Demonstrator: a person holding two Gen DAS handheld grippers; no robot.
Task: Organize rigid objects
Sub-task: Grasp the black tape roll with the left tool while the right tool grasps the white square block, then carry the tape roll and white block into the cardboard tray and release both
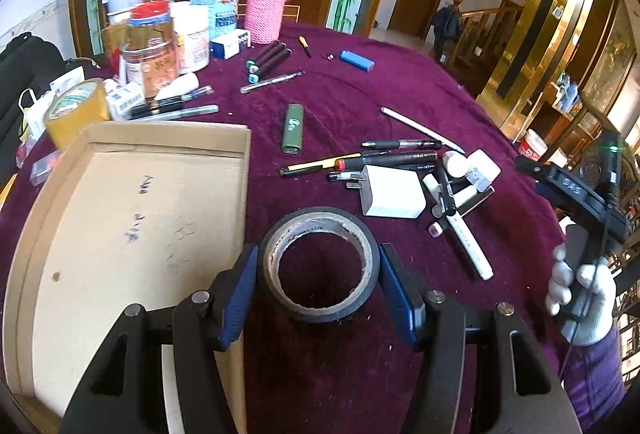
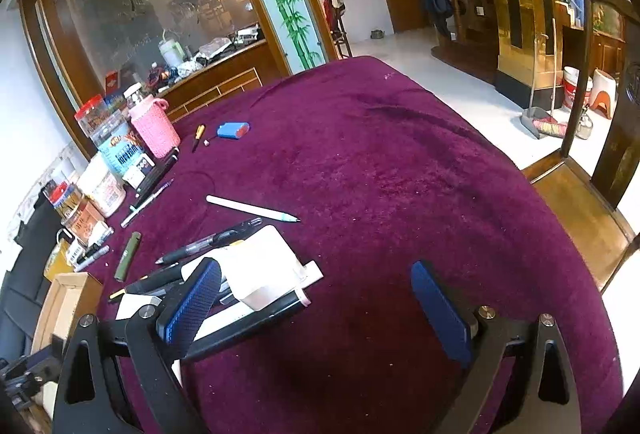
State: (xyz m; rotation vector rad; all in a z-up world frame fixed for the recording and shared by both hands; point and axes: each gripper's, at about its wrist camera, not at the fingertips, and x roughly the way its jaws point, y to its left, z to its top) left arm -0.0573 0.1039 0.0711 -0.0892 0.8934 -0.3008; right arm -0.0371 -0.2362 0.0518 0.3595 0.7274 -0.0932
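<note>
A black tape roll (image 1: 320,266) lies flat on the purple tablecloth between the blue pads of my left gripper (image 1: 320,274). The pads stand close to its sides with a thin gap, so the gripper is open around it. A shallow cardboard tray (image 1: 132,234) sits just left of it. A pile of pens, markers and a white charger block (image 1: 390,193) lies beyond, also in the right wrist view (image 2: 256,266). My right gripper (image 2: 316,310) is wide open and empty above the cloth, beside that pile.
Jars, a pink knitted bottle cover (image 1: 264,11) and a yellow tape roll (image 1: 76,105) crowd the table's far left. A green lighter (image 1: 293,127), a white pen (image 2: 252,209) and a blue battery pack (image 2: 233,129) lie loose. The table edge (image 2: 560,234) drops off right.
</note>
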